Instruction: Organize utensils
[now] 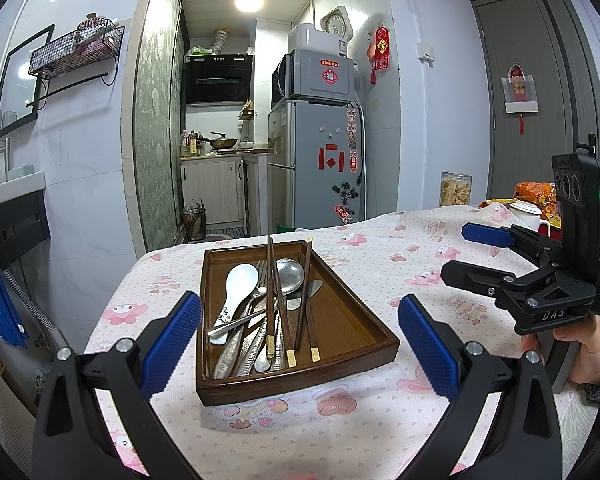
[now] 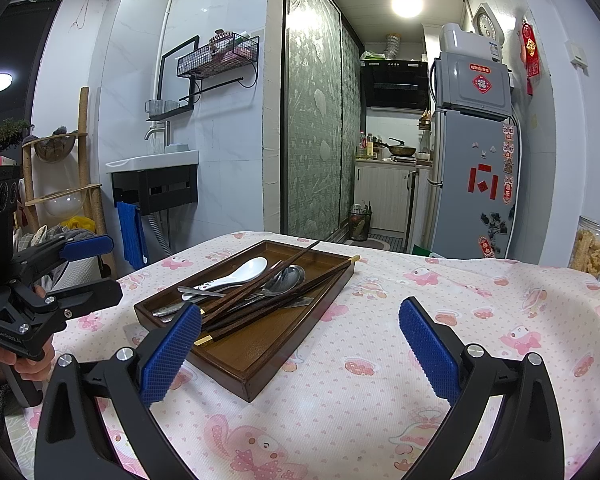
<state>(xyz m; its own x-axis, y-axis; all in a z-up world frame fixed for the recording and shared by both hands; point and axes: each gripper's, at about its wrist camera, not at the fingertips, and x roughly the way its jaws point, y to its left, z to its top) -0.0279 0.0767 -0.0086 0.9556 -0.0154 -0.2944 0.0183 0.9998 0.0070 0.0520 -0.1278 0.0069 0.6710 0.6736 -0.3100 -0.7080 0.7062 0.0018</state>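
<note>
Facing jaws: left gripper (image 1: 300, 344) hovers over the near tabletop (image 1: 360, 420) edge, jaws wide and holding nothing, the tray seen straight through the gap.
Right gripper: right gripper (image 2: 300, 350) also has its jaws spread wide and bare; the tray sits ahead and to its left, partly behind its left pad.
Tray: wooden tray (image 1: 340, 320) rests on the tablecloth, long axis running away from the left gripper, slanting across the right one's view.
Utensils: chopsticks (image 1: 278, 300), a white spoon (image 1: 236, 292), a metal spoon (image 1: 290, 276) and other cutlery lie heaped in the tray's left half, mostly lengthwise, handles toward the near end.
Nearer hand: judged the left, being squarely lined up.
Far: fridge and kitchen beyond.
</note>
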